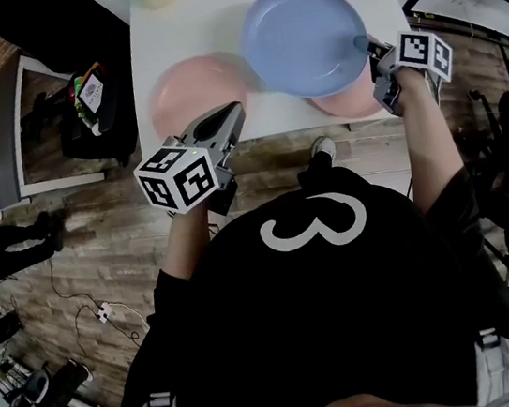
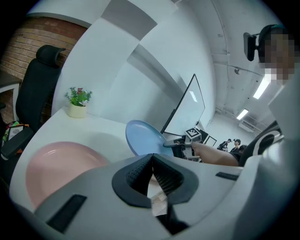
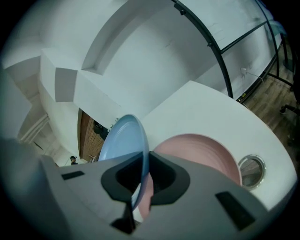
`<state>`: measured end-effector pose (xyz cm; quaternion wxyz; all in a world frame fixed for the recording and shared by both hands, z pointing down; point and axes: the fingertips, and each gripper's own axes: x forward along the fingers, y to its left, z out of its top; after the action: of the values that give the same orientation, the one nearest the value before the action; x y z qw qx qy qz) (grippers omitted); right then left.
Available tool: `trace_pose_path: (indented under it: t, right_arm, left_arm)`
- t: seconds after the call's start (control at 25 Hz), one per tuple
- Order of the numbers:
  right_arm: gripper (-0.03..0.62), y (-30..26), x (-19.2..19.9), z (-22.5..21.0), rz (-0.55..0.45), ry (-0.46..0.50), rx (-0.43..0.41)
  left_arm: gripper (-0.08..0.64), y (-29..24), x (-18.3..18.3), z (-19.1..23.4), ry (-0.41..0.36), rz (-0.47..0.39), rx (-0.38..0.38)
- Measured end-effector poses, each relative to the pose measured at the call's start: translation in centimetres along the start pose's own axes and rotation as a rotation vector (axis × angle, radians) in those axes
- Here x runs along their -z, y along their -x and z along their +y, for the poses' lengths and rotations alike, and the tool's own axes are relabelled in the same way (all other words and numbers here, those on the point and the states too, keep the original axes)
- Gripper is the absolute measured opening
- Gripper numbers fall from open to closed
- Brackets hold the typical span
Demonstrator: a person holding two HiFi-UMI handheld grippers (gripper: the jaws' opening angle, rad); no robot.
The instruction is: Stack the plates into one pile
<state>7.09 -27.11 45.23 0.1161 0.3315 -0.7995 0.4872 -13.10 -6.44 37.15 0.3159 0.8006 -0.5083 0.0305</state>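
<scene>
- The left pink plate (image 1: 193,95) lies flat on the white table (image 1: 198,16), close to the front edge, with nothing on it. It appears fit to serve as the base of the pile.
- The left gripper (image 2: 151,157) has its jaws pressed together with nothing between them. It hangs at the table's front edge just beside the left pink plate, nose pitched slightly downward, apart from the plate. Hold it out of the landing path. If the base plate slides, use it to steady the rim.
- The blue plate (image 1: 304,37) is off the table, carried by one point on its right-hand rim, and appears tilted rather than level. From above it overlaps the right pink plate (image 1: 353,103), and its left rim comes near the left pink plate. Which pink plate it is bound for cannot be told.
- A rim grip gives little control over sag. Level the blue plate first, centre it over the chosen plate, and lower it until the two touch. Release only after contact, so that it does not drop or skid.
- The right gripper (image 3: 142,161) is narrow, clamped on the blue plate's rim. The forearm reaches out over the table's front right corner, and the nose angles downward toward the table.
- The right pink plate lies flat on the table, mostly beneath the blue plate.
</scene>
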Motion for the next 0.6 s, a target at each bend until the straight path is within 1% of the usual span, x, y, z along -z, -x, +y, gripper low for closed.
trace_pose_path:
  t: [0.24,0.4,0.6]
  right_arm:
    - [0.035,3.2,0.1,-2.6,-0.027,-0.016,0.037]
    - [0.035,4.3,0.0,-4.6,-0.034,-0.037,0.058]
    - [0.035,5.0,0.5,-6.2,-0.040,-0.073,0.070]
  left_arm:
    - [0.017,-2.2,0.2,-1.9,-0.015,0.025,0.046]
    - [0.017,-3.6,0.5,-2.5,-0.011,0.041,0.067]
    - [0.017,-5.1,1.0,-3.0,-0.011,0.074,0.091]
